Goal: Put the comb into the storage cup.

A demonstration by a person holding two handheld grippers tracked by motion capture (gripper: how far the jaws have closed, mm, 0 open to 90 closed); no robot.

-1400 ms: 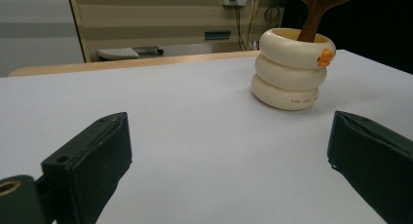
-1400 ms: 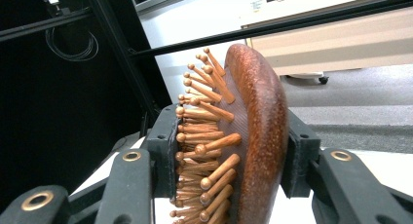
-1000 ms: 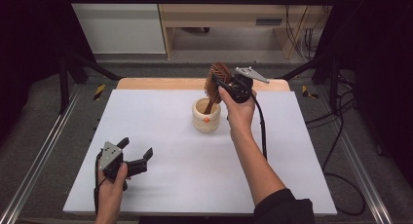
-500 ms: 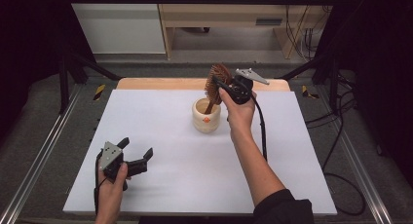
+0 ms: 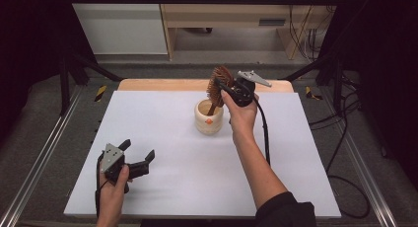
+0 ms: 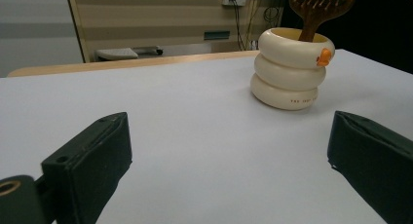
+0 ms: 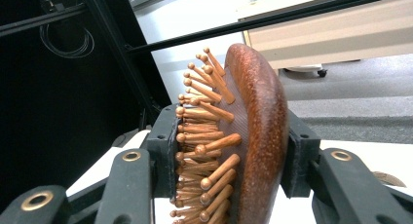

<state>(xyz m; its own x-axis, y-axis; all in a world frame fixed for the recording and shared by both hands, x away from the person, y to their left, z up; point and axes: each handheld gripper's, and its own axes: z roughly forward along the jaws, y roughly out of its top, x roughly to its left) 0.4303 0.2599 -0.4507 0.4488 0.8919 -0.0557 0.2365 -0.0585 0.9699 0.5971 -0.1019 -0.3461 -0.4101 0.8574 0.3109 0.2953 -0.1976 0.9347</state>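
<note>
While the right gripper clamps the wooden hairbrush above the cream cup at the high view's centre, the left gripper gapes empty lower left, its view showing the cup upper right, and the right gripper view shows jaws pinching the brush head.

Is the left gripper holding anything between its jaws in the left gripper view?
No, the left gripper has its jaws wide apart over bare white table, with the cream cup standing farther off.
</note>
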